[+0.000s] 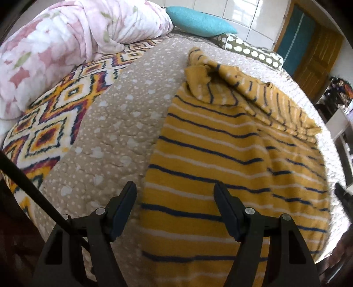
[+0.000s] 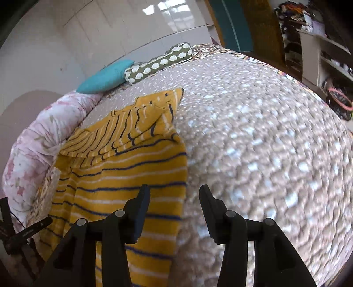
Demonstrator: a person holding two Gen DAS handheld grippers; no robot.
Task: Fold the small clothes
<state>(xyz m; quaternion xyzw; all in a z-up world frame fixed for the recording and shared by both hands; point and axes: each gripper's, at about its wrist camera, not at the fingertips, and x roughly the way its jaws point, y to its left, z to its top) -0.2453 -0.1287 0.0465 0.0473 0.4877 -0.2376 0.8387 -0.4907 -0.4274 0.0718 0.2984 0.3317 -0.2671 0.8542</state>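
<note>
**Insp:** Jaws first. Left gripper (image 1: pixel 175 205): jaws apart, wide gap, nothing pinched. Right gripper (image 2: pixel 174 207): jaws apart too, narrower gap, nothing between them. No cloth held either side.

**Asst:** Where's the garment?

**Insp:** Yellow striped top (image 1: pixel 231 159) lies spread on the bed quilt (image 1: pixel 114 123), one sleeve folded across its upper part. All places ref'd to that top. Long axis runs from hem, nearest both grippers, up toward the teal pillow (image 1: pixel 198 21) at the far end.

**Asst:** And the jaws relative to it?

**Insp:** Left gripper straddles the top's left side edge near the hem: one finger (image 1: pixel 123 209) over bare quilt, the other over stripes. Right gripper straddles the opposite side edge the same way, one finger (image 2: pixel 139 216) over stripes, the other over quilt. Contact w/ cloth: can't tell, prob. hovering just above.

**Asst:** Nearer hand?

**Insp:** Roughly equal; each sits at its own edge. Right view is smeared, so its placement is less certain.

**Asst:** Pose?

**Insp:** Both pitched steeply down at the bed, pointing fwd along the garment's length.

**Asst:** Next move?

**Insp:** Judgement only: each needs to drop onto its edge, pinch, then carry toward the midline or up from the hem. Risk: pinching quilt along w/ cloth.
</note>
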